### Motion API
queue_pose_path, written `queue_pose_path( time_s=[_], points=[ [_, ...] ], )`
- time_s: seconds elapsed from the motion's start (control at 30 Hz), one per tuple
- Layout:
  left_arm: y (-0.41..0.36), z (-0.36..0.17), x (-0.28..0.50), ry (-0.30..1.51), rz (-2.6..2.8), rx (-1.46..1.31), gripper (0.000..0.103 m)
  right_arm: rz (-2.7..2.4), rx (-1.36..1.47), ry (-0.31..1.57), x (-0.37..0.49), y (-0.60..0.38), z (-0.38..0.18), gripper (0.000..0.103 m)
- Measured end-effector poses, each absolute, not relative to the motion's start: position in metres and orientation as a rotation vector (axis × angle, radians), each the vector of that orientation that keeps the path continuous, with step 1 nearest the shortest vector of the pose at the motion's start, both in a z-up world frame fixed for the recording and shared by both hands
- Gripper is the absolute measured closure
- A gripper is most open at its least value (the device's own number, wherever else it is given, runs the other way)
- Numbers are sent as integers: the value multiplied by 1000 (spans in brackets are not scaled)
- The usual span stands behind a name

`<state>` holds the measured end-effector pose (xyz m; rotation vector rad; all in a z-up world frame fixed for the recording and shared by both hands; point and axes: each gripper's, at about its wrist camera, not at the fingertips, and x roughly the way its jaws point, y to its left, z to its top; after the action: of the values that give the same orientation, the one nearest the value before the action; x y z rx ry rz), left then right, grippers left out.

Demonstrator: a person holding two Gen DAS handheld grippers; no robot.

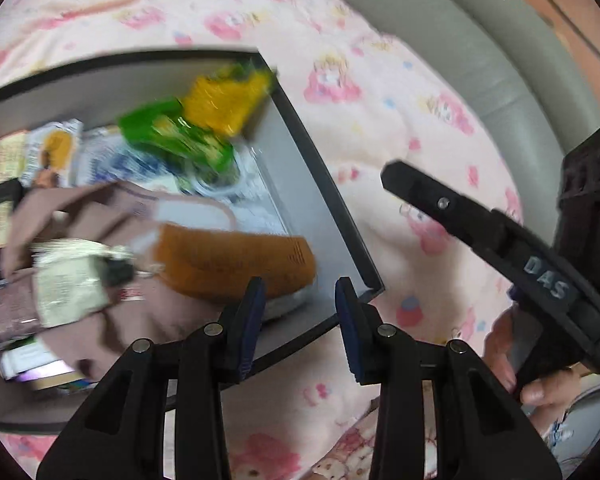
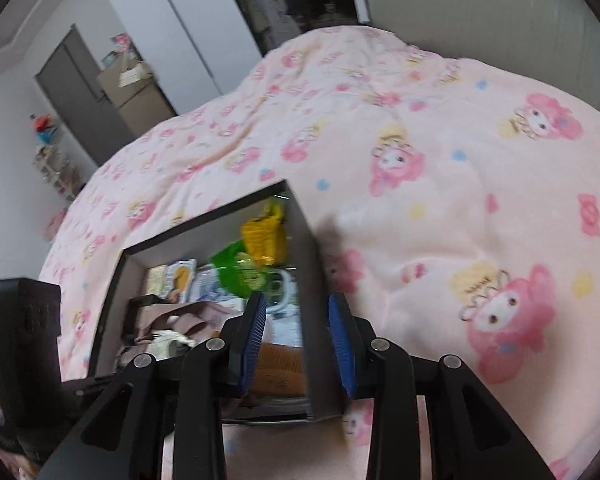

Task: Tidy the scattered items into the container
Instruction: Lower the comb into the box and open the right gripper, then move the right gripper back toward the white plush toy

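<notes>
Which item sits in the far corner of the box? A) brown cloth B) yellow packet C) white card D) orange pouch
B: the yellow packet lies against the far corner of the box, with the green packet just in front of it; the right wrist view shows the same.

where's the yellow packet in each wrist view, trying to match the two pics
Left wrist view: the yellow packet sits upper centre, in the far right corner of the grey box, just above the green packet.
Right wrist view: the yellow packet is at centre, in the same far corner of the box.
Shared landmark: the green packet next to it, in both views.
</notes>
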<state>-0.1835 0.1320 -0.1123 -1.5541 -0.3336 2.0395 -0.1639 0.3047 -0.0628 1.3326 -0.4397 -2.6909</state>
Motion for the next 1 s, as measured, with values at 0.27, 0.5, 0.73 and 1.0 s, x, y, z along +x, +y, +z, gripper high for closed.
queue_pose_path(
  time_s=[0.27,0.5,0.73,1.0],
  points=[
    [118,-100,-184,-379,2133,-1570,65,-2708,1361,-343,-162,288,-69,74],
    [101,-69,-146,-316,2358,-1430,62,-2824,1331,-338,-118,263,-64,73],
    [72,-37,-106,-268,2422,-1320,62,-2800,1230,-168,-82,229,-39,71],
    [-12,-27,-73,-355,2487,-1301,60,-2643,1166,-43,-68,150,-22,72]
  ],
)
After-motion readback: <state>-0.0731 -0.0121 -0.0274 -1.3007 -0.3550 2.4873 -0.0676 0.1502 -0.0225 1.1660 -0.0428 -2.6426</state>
